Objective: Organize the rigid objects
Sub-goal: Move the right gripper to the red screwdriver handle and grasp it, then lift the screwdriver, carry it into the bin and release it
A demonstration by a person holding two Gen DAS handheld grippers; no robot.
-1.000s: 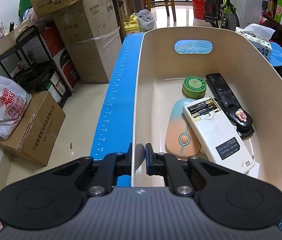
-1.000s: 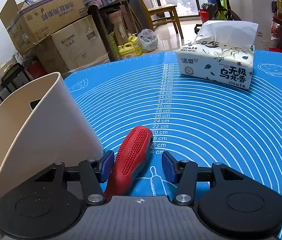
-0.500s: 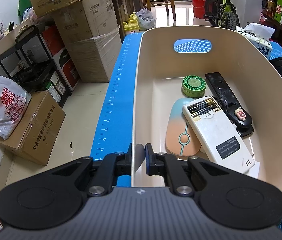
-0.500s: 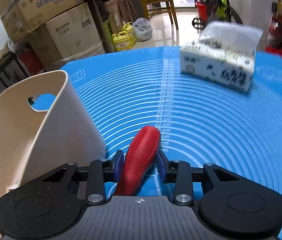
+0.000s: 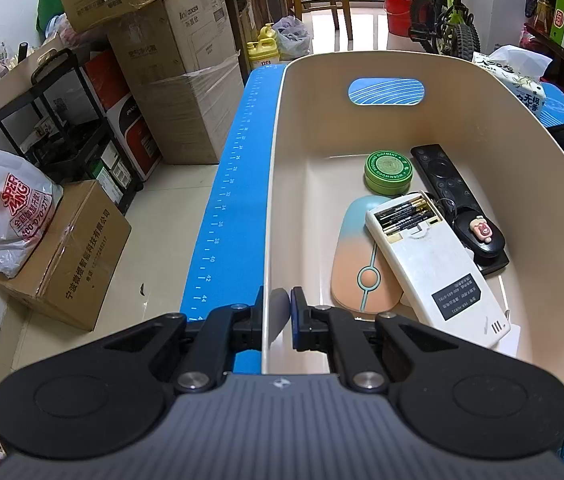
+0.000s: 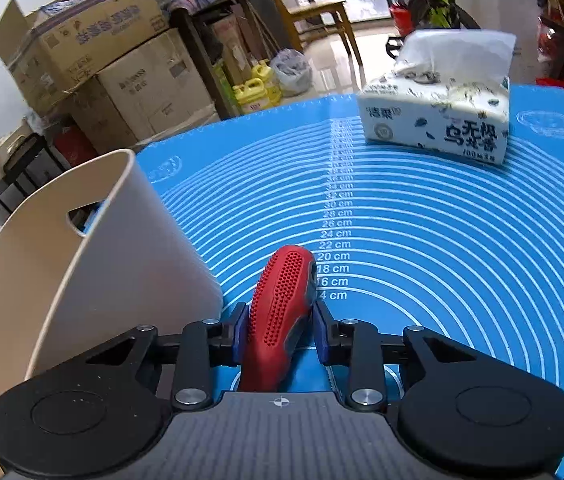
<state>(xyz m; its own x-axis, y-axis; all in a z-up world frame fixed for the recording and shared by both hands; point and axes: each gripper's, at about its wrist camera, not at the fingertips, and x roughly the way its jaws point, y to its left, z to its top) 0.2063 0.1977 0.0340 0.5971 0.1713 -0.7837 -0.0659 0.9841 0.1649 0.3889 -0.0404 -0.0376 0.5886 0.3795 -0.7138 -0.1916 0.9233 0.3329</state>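
Now the right claw point(image 6: 280, 330) is closing on the red handle point(image 6: 280, 312), pads pressing both its sides above the blue mat point(image 6: 442, 260); its long axis points away, tilted slightly right. Left claw point(image 5: 276, 316) is clenched on the beige bin point(image 5: 542, 184) wall.

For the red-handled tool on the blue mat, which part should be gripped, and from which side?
Grip the red handle across its waist, coming from above and behind along its length, as the right hand-held gripper does now: its jaws are closing on either flank. The studded rubber and the narrowing there should resist slipping. The tool's working end is hidden under the gripper.
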